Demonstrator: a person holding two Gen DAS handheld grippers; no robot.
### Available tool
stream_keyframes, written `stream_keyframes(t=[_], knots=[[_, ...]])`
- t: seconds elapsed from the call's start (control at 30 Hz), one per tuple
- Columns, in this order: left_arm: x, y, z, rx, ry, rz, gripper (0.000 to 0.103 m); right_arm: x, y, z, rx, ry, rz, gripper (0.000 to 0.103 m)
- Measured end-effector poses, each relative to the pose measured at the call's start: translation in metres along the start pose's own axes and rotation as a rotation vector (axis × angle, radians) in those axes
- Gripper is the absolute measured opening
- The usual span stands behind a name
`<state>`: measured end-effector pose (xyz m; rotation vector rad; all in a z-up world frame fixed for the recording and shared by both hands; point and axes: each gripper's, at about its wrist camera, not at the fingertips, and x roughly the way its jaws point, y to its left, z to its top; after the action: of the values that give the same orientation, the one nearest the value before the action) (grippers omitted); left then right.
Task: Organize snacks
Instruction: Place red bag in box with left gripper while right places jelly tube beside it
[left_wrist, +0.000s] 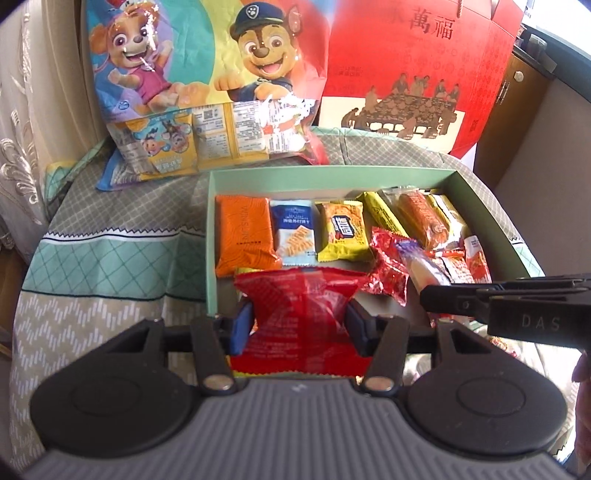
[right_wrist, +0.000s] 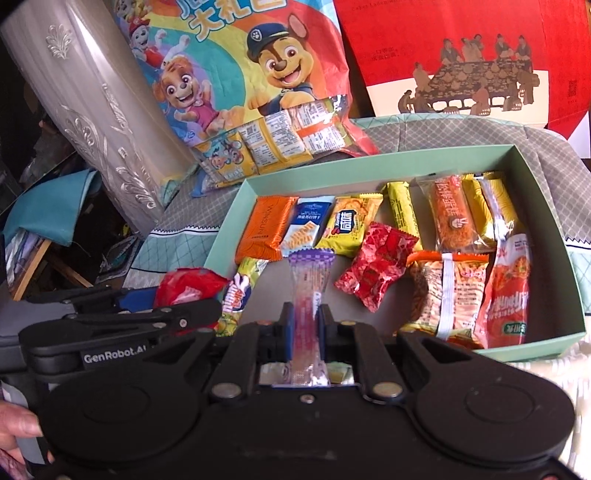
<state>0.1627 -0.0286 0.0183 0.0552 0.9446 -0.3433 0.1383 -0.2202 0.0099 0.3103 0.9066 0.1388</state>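
Patterned cloth (left_wrist: 110, 258) covers the surface under a green box (left_wrist: 325, 177). Above its near edge, the left gripper (left_wrist: 299, 325) clamps a red snack packet (left_wrist: 299, 295), and the right gripper (right_wrist: 306, 332) pinches a thin clear purple-topped stick (right_wrist: 310, 280). Orange, blue, yellow and red snack packets lie inside the box.

Inside the box (right_wrist: 546, 236), bare floor shows at the near middle (right_wrist: 280, 288), between the rabbit candy (right_wrist: 236, 291) at nine o'clock and the red foil pack (right_wrist: 376, 266) at two. The far row is packed edge to edge from the orange pack (right_wrist: 266, 229) rightward. Noodle packs (right_wrist: 450, 291) fill the right side. Behind the box, the cartoon bag (right_wrist: 258, 92) and red carton (right_wrist: 461, 55) wall off twelve o'clock; a curtain (right_wrist: 92, 110) blocks ten.
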Motion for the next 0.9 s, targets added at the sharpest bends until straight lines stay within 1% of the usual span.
stream_keyframes(t=[0.17, 0.3, 0.57, 0.63, 0.67, 0.7, 0.73, 0.77, 0.8, 0.83, 0.87, 0.9], knots=[[0.029, 0.004, 0.009, -0.009, 0.037, 0.015, 0.052, 0.030, -0.003, 0.018, 0.031, 0.022, 0.008, 0.012], [0.042, 0.005, 0.009, 0.001, 0.054, 0.018, 0.052, 0.046, -0.004, 0.026, 0.035, 0.037, 0.015, 0.012], [0.055, 0.001, 0.012, 0.030, 0.066, 0.032, 0.053, 0.059, -0.010, 0.031, 0.040, 0.054, 0.017, 0.013], [0.056, -0.001, 0.012, 0.042, 0.067, 0.052, 0.054, 0.060, -0.011, 0.031, 0.035, 0.056, 0.020, 0.016], [0.055, -0.002, 0.012, 0.049, 0.065, 0.062, 0.058, 0.059, -0.010, 0.031, 0.034, 0.054, 0.015, 0.020], [0.052, -0.004, 0.012, 0.055, 0.061, 0.070, 0.072, 0.057, -0.009, 0.031, 0.033, 0.047, 0.013, 0.027], [0.048, -0.005, 0.012, 0.057, 0.051, 0.075, 0.078, 0.054, -0.008, 0.032, 0.032, 0.032, 0.010, 0.046], [0.043, -0.005, 0.011, 0.059, 0.034, 0.075, 0.088, 0.051, -0.008, 0.032, 0.028, 0.014, 0.007, 0.064], [0.038, -0.005, 0.011, 0.058, 0.020, 0.073, 0.091, 0.047, -0.007, 0.033, 0.021, -0.002, 0.003, 0.070], [0.033, -0.004, 0.011, 0.054, 0.013, 0.071, 0.093, 0.041, -0.006, 0.033, 0.012, -0.020, -0.002, 0.080], [0.030, -0.003, 0.010, 0.048, 0.011, 0.072, 0.097, 0.036, -0.005, 0.033, 0.005, -0.030, -0.003, 0.088], [0.026, -0.001, 0.009, 0.039, 0.007, 0.073, 0.100, 0.032, -0.005, 0.032, 0.000, -0.037, -0.006, 0.091]])
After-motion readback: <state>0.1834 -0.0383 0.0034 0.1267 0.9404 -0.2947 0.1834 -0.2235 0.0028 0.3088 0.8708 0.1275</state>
